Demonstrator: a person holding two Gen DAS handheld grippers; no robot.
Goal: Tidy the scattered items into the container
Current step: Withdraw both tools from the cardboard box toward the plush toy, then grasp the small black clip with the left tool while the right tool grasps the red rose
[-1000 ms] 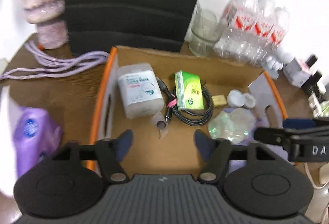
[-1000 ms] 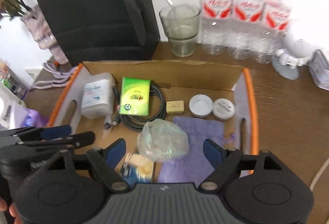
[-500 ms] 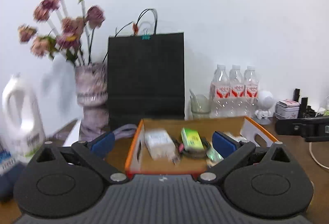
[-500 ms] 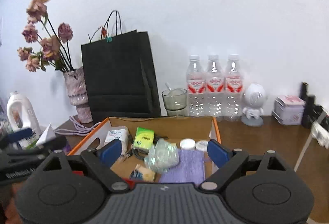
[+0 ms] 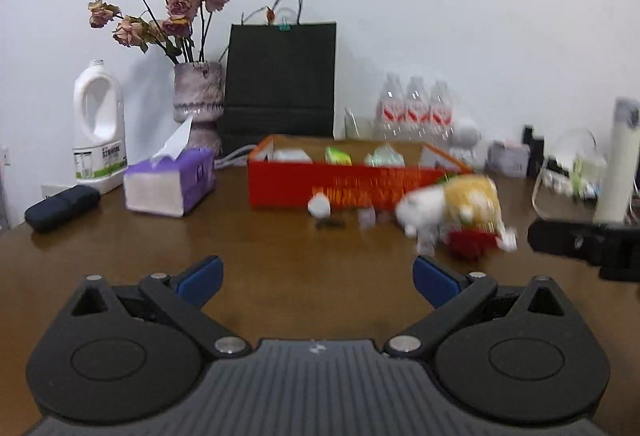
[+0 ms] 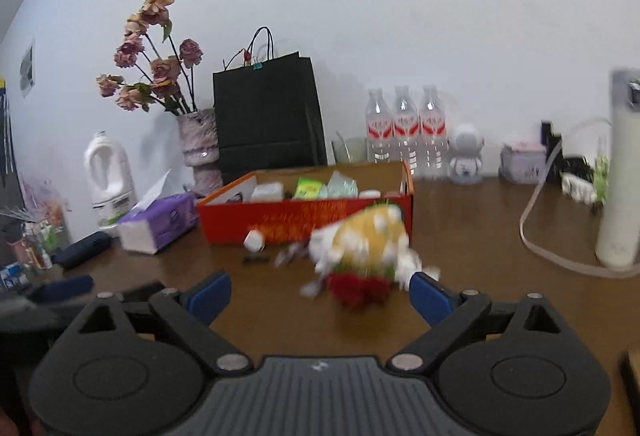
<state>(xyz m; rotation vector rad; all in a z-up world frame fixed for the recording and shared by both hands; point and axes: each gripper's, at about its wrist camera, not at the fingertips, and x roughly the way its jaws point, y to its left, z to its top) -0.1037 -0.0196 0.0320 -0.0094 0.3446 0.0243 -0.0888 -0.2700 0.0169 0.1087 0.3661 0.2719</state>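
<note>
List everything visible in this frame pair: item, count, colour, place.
box: 1, red-orange, table centre, holds several small items
plush toy: 1, white, yellow and red, blurred, on table in front of box
small white item: 1, against box front
tissue pack: 1, purple, left of box
jug: 1, white, far left
dark pouch: 1, navy, beside jug
vase of dried roses: 1, mauve, behind tissues
paper bag: 1, black, behind box
water bottles: 3, clear, red labels, by wall
astronaut figure: 1, white, right of bottles
table: 1, brown wood
left gripper: open, empty
right gripper: open, empty
</note>
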